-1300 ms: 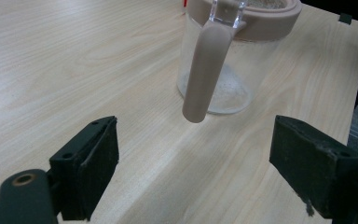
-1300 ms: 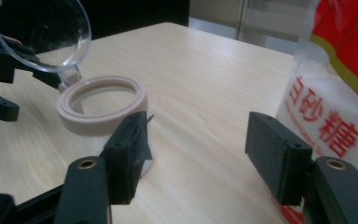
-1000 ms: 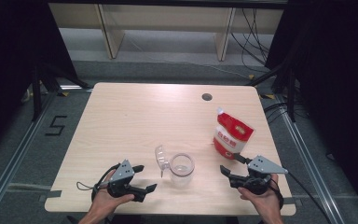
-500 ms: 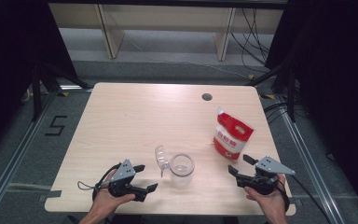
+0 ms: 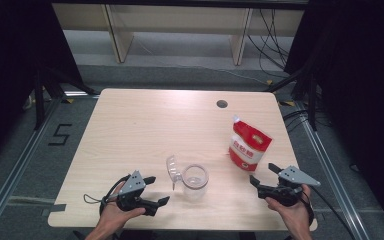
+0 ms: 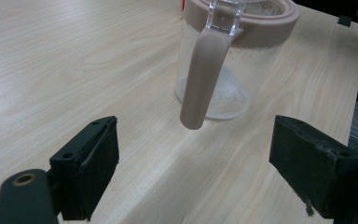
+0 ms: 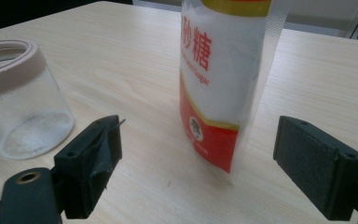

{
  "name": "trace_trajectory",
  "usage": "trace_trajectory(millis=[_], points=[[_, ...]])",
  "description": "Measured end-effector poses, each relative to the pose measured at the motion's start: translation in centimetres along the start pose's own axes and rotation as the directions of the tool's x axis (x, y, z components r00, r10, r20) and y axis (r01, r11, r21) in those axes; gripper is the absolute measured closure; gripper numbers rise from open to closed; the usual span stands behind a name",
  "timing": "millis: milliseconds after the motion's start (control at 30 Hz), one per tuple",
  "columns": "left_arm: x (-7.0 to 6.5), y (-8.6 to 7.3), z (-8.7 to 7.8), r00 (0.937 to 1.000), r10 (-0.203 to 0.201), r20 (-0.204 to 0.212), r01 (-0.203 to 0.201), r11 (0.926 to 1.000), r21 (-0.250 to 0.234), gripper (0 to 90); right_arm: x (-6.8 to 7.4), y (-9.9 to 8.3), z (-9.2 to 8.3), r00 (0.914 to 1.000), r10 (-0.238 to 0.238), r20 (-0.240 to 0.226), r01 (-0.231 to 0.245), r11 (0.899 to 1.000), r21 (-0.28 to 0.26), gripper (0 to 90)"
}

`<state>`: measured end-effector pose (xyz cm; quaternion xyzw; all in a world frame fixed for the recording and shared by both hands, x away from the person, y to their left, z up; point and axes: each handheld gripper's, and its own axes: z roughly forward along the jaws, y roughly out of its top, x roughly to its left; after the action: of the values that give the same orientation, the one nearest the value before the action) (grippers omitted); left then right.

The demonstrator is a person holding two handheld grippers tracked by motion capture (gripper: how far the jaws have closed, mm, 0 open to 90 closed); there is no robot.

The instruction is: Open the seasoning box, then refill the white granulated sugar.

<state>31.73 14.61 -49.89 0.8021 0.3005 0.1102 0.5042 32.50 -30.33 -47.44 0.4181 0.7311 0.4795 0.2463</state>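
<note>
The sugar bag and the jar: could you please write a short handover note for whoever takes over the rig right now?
Left gripper: open, empty, low over the table's near edge, aimed at the jar.
Right gripper: its jaws have just been opening, now wide and empty, just short of the sugar bag.
Things: the clear jar stands mid-table near the front, hinged lid flipped open to its left, a little white sugar in the bottom. The bag stands upright to its right, top apparently open.
Done: some sugar seems poured, bag set down.
Left: probably close the lid; confirm first whether more sugar is wanted.
</note>
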Motion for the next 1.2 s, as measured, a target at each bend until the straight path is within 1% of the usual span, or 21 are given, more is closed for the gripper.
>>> trace_trajectory(millis=[100,133,167,200,233,267,433,500,567,600,667,767,800,867,900,967,1000,1100,1133,1167,1200], points=[[0.0,0.0,0.0,1.0000,-0.002,0.002,0.002,1.0000,-0.002,15.3,0.0,0.0,0.0,0.9999,0.015,0.003,-0.015,1.000,-0.001,16.1],[0.0,0.0,0.0,1.0000,0.000,-0.001,0.000,1.0000,0.000,15.3,-0.5,-0.1,0.3,0.9996,-0.028,-0.007,0.028,0.999,-0.021,16.0],[0.0,0.0,0.0,1.0000,0.001,-0.001,-0.001,1.0000,0.000,15.3,-0.5,-0.1,0.3,0.9996,-0.028,-0.007,0.028,0.999,-0.021,16.0],[-0.1,0.0,0.0,1.0000,0.002,-0.007,-0.002,1.0000,0.003,15.4,-0.6,-0.1,0.0,1.0000,-0.008,0.000,0.008,1.000,0.003,16.0],[0.0,0.0,0.0,1.0000,0.003,-0.007,-0.003,1.0000,0.004,15.4,-0.4,-0.1,0.0,0.9994,0.033,0.008,-0.033,0.999,0.010,16.0],[0.0,0.1,0.0,1.0000,0.001,-0.007,-0.001,1.0000,0.003,15.4,-0.9,-0.2,0.1,1.0000,-0.002,0.004,0.002,1.000,-0.002,16.0],[-0.1,0.0,0.0,1.0000,0.004,-0.003,-0.004,1.0000,0.006,15.4,-1.5,-0.4,0.6,0.9990,0.043,0.014,-0.043,0.999,0.013,16.1],[-0.1,-0.1,0.0,1.0000,-0.001,-0.008,0.001,0.9999,0.013,15.4,-1.8,-0.2,1.0,0.9999,0.000,0.010,0.000,1.000,-0.017,16.3],[-0.1,-0.1,0.0,0.9999,0.011,-0.003,-0.011,0.9999,0.006,15.4,-1.7,-0.2,1.1,0.9999,-0.009,0.009,0.009,1.000,-0.020,16.6],[-0.2,0.0,0.0,1.0000,0.003,-0.008,-0.003,1.0000,0.002,15.4,-1.5,0.0,1.3,0.9999,-0.014,0.006,0.015,1.000,-0.022,17.1],[-0.2,-0.1,-0.1,0.9999,0.011,-0.008,-0.011,0.9999,0.007,15.4,-1.4,0.2,1.8,0.9991,-0.042,0.008,0.042,0.999,-0.023,17.9],[-0.2,-0.1,-0.1,0.9999,0.006,-0.010,-0.006,1.0000,0.007,15.4,-1.6,0.2,2.3,0.9993,-0.032,0.020,0.033,0.999,-0.020,17.7],[-0.3,-0.1,-0.1,0.9999,-0.010,-0.011,0.010,0.9999,0.006,15.4,-1.6,0.2,2.5,0.9995,-0.030,0.012,0.030,0.999,-0.014,17.7],[-0.2,-0.1,0.0,1.0000,0.009,-0.004,-0.009,1.0000,0.003,15.4,-1.4,0.2,2.6,0.9998,0.001,0.022,-0.001,1.000,-0.008,17.7],[-0.2,-0.1,0.0,1.0000,0.004,-0.002,-0.004,1.0000,0.005,15.4,-1.7,0.3,2.8,0.9991,-0.036,0.021,0.037,0.999,-0.022,17.8],[-0.2,-0.1,0.1,1.0000,-0.002,-0.003,0.002,1.0000,0.007,15.4,-1.5,0.4,3.1,0.9996,-0.009,0.026,0.010,1.000,-0.016,17.7],[-0.2,-0.1,0.0,1.0000,0.004,-0.008,-0.004,0.9999,0.013,15.4,-1.8,0.5,3.3,0.9987,-0.046,0.019,0.047,0.998,-0.029,17.8],[-0.2,-0.1,0.0,1.0000,-0.005,-0.007,0.005,1.0000,0.006,15.4,-1.8,0.7,4.0,0.9981,-0.060,0.016,0.060,0.997,-0.041,18.3],[-0.1,-0.1,0.0,0.9998,0.017,-0.003,-0.017,0.9998,0.008,15.4,-1.8,0.8,4.2,0.9978,-0.064,0.016,0.065,0.997,-0.042,18.8],[-0.1,-0.1,0.0,0.9999,0.014,-0.003,-0.014,0.9999,0.008,15.4,-1.7,0.8,4.3,0.9979,-0.063,0.015,0.064,0.997,-0.041,19.6],[-0.2,-0.2,0.1,0.9999,-0.013,-0.006,0.013,0.9999,0.009,15.4,-1.8,0.9,4.5,0.9977,-0.066,0.012,0.067,0.997,-0.047,19.9]])
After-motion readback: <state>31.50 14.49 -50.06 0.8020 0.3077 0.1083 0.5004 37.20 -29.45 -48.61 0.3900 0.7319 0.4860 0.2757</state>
